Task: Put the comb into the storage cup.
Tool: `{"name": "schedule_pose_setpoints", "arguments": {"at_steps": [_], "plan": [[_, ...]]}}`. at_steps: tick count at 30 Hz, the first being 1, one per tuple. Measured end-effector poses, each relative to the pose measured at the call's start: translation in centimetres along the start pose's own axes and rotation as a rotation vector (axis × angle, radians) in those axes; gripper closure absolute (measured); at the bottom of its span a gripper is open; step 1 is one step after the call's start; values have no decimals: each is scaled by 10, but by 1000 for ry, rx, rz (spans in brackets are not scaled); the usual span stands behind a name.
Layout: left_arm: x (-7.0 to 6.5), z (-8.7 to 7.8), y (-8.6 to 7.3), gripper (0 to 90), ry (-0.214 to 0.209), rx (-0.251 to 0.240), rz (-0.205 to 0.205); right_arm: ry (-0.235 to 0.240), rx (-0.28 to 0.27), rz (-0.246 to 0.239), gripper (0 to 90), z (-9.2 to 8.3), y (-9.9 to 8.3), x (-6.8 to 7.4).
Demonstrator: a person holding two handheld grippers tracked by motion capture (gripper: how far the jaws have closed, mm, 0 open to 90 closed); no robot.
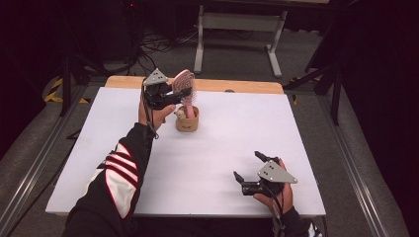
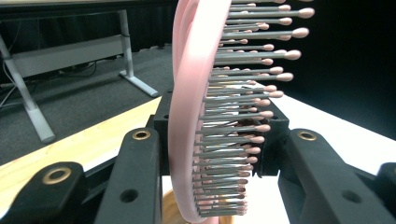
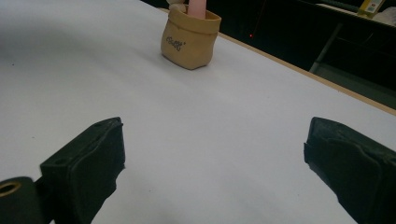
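Note:
A pink hairbrush stands upright with its handle down inside a small tan pouch-shaped holder at the back middle of the white table. My left gripper is shut on the brush's head from the left. In the left gripper view the brush fills the gap between the black jaws, bristles pointing right. My right gripper rests near the front right of the table, open, with nothing between its jaws. The right gripper view shows the holder far ahead with the pink handle in it.
A wooden strip runs along the table's far edge. Beyond it stands a grey desk frame on dark carpet with cables. Metal rails flank the table on both sides.

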State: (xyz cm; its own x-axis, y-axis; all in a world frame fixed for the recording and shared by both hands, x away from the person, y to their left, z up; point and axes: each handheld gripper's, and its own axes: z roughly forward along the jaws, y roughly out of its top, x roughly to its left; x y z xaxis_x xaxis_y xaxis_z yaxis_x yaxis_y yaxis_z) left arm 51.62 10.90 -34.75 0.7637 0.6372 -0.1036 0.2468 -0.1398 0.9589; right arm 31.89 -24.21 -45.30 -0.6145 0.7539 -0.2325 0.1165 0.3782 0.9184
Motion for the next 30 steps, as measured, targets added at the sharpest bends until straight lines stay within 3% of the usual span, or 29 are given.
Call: {"name": "schedule_pose_setpoints", "arguments": {"at_steps": [11,18,24,30], "plan": [[2,6,-9,626,-3,1,-33,3,0,-1,61,0,0,0],[5,6,-10,624,13,-7,-48,5,2,-3,61,0,0,1],[8,7,-15,621,46,21,-57,3,3,-5,61,1,0,1],[14,5,-21,616,44,9,-84,2,5,-4,61,1,-1,1]]}}
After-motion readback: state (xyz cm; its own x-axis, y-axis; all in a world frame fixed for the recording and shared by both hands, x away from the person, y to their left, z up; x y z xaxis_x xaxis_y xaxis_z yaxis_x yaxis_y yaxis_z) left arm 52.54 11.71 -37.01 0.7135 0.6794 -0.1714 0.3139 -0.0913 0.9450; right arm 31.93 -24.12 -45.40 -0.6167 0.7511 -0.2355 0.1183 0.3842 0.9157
